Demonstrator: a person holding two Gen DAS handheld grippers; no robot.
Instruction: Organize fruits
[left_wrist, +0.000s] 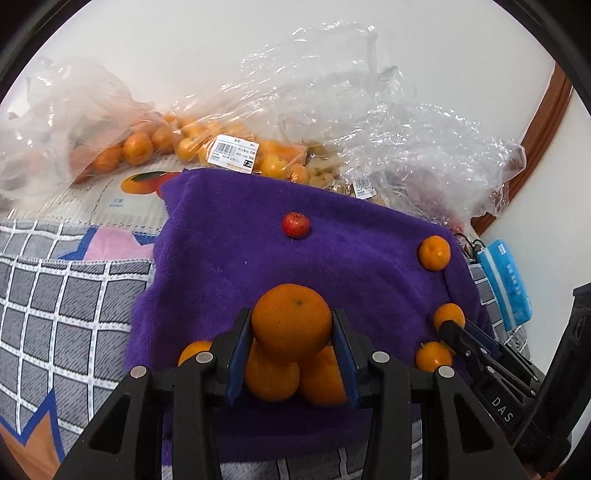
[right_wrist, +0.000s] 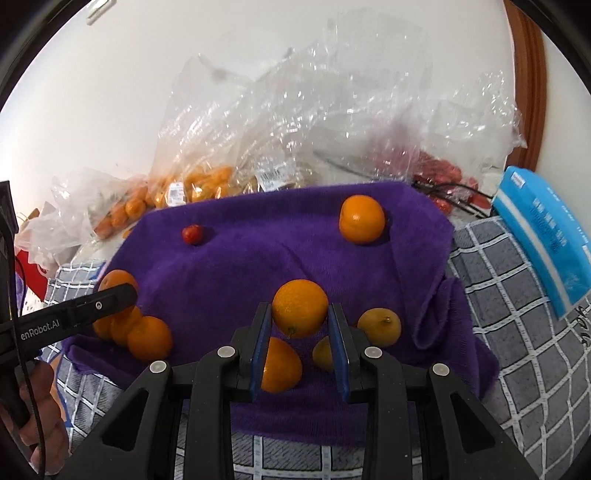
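Note:
A purple towel (left_wrist: 229, 258) lies over a checked cover. My left gripper (left_wrist: 291, 317) is shut on a large orange (left_wrist: 291, 325), held just above a small cluster of oranges (left_wrist: 271, 376) on the towel's near edge. My right gripper (right_wrist: 298, 310) is shut on a smaller orange (right_wrist: 300, 314), above another orange (right_wrist: 280, 365) and beside two yellowish fruits (right_wrist: 380, 326). Farther back on the towel (right_wrist: 258, 251) lie a small red fruit (right_wrist: 192, 233) and a lone orange (right_wrist: 362, 219). Each gripper shows in the other's view: the right gripper (left_wrist: 452, 325), the left gripper (right_wrist: 125, 293).
Plastic bags of oranges (left_wrist: 184, 144) and crumpled clear bags (left_wrist: 406, 140) line the wall behind the towel. A blue tissue pack (right_wrist: 543, 240) lies at the right. The grey checked cover (left_wrist: 55, 295) surrounds the towel. A hand (right_wrist: 37, 406) holds the left gripper's handle.

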